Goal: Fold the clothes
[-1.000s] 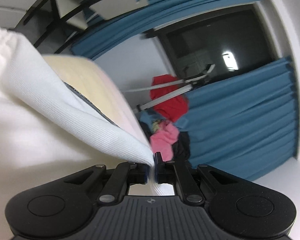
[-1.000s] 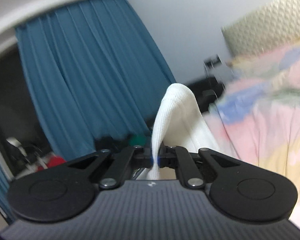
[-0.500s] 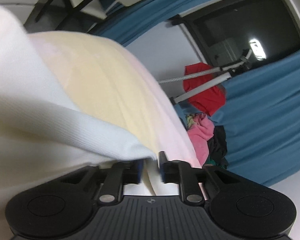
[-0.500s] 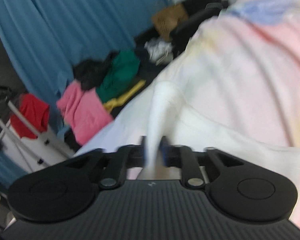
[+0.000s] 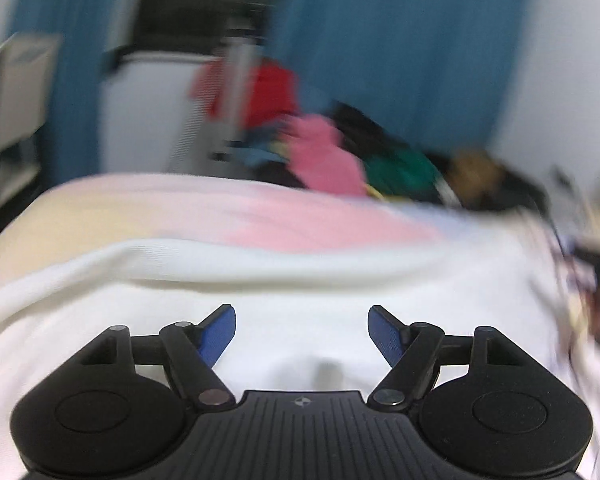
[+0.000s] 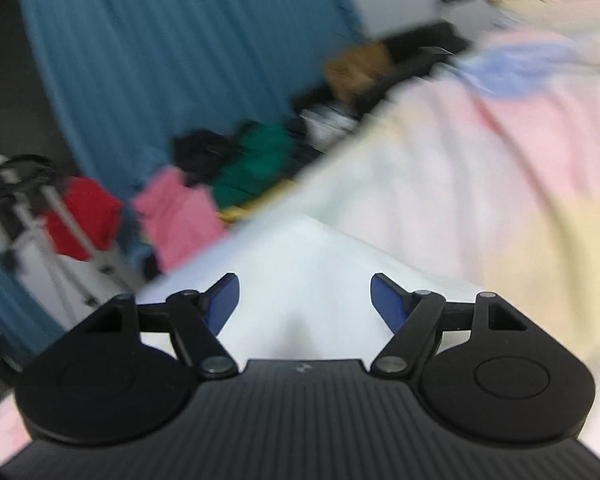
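Both my tongs are spreading apart with nothing pinched: my left gripper (image 5: 302, 330) and right gripper (image 6: 305, 300) hover over the white garment (image 5: 300, 280), which lies on the pastel bedspread (image 5: 260, 212). My worry: its raised fold at twelve o'clock may slump or spring back crooked, since nothing pins it.

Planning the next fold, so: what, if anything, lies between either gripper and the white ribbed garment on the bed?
Nothing visible. The white ribbed garment lies directly beneath the left gripper and the right gripper; both jaws are opening with only that cloth below.
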The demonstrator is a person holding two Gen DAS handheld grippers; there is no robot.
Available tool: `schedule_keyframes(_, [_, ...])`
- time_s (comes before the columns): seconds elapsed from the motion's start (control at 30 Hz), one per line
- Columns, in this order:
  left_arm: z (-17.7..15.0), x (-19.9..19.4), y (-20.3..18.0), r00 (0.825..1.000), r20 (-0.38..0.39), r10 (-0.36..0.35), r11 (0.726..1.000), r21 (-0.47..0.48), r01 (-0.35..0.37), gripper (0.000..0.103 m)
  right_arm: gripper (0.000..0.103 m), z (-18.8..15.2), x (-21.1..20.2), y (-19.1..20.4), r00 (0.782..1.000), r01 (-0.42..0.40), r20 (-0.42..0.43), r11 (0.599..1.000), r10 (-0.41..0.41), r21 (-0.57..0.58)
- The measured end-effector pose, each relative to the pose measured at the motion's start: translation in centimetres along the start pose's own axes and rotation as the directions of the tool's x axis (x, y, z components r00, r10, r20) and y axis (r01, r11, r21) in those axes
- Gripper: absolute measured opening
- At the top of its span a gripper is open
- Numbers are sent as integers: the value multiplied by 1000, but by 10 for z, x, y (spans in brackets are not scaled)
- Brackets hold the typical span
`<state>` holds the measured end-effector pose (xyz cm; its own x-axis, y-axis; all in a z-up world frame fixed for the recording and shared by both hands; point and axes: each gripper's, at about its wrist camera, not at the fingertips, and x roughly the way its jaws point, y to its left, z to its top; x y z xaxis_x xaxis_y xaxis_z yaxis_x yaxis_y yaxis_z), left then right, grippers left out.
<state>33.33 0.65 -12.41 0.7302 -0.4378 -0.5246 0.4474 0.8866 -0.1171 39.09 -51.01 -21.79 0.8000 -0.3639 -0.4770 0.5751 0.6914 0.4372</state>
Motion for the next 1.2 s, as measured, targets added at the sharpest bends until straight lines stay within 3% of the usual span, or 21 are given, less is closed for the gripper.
schedule_keyframes(0.07, [-9, 9, -34, 998, -45, -51, 990, 128, 56, 77, 74, -5, -9, -22, 999, 47, -14, 998, -47, 48])
schedule_keyframes(0.13, [-23, 18, -66, 994, -82, -68, 964, 252, 87, 77, 76, -10, -11, -44, 997, 67, -45, 990, -62, 124])
schedule_keyframes(0.23, [-42, 37, -97, 990, -136, -23, 927, 368, 72, 76, 76, -21, -3, -72, 990, 57, -136, 970, -26, 236])
schedule_keyframes(0.3, [-51, 54, -109, 986, -163, 23, 915, 402, 44, 75, 72, -27, 4, -80, 990, 27, -144, 963, 13, 269])
schedule_keyframes(0.37, [-53, 71, -115, 984, -169, 57, 909, 417, 19, 65, 68, -31, 12, -79, 990, -8, -136, 965, 45, 263])
schedule_keyframes(0.4, [-53, 74, -117, 983, -172, 61, 912, 411, 16, 51, 62, -31, 15, -76, 990, -16, -133, 969, 50, 247])
schedule_keyframes(0.43, [-52, 76, -117, 983, -175, 62, 916, 401, 13, 35, 39, -31, 18, -73, 990, -21, -129, 973, 51, 229])
schedule_keyframes(0.47, [-51, 78, -118, 982, -178, 64, 920, 391, 11, 20, 24, -30, 20, -70, 990, -27, -133, 976, 57, 216])
schedule_keyframes(0.53, [-46, 73, -113, 985, -163, 49, 931, 365, 15, 11, 12, -26, 17, -64, 993, -38, -107, 983, 58, 182])
schedule_keyframes(0.57, [-43, 69, -110, 988, -154, 33, 935, 353, 24, 9, 11, -24, 12, -61, 995, -42, -81, 986, 56, 163])
schedule_keyframes(0.7, [-37, 42, -107, 990, -136, -45, 938, 334, 89, 8, 10, -13, -15, -60, 998, -56, 23, 988, 53, 142])
schedule_keyframes(0.87, [-43, 10, -115, 983, -145, -115, 935, 317, 156, 5, 10, -15, -49, -80, 996, -28, 84, 987, 14, 161])
schedule_keyframes(1.0, [-67, 2, -122, 983, -153, -97, 947, 291, 138, 8, 10, -33, -51, -111, 999, 43, 20, 977, -48, 209])
schedule_keyframes(1.1, [-68, -3, -120, 988, -135, -79, 966, 233, 109, 14, 11, -44, -51, -117, 998, 66, -13, 983, -64, 169])
schedule_keyframes(1.2, [-62, -16, -120, 991, -110, -74, 981, 172, 92, 29, 15, -45, -60, -110, 996, 82, -31, 991, -79, 108])
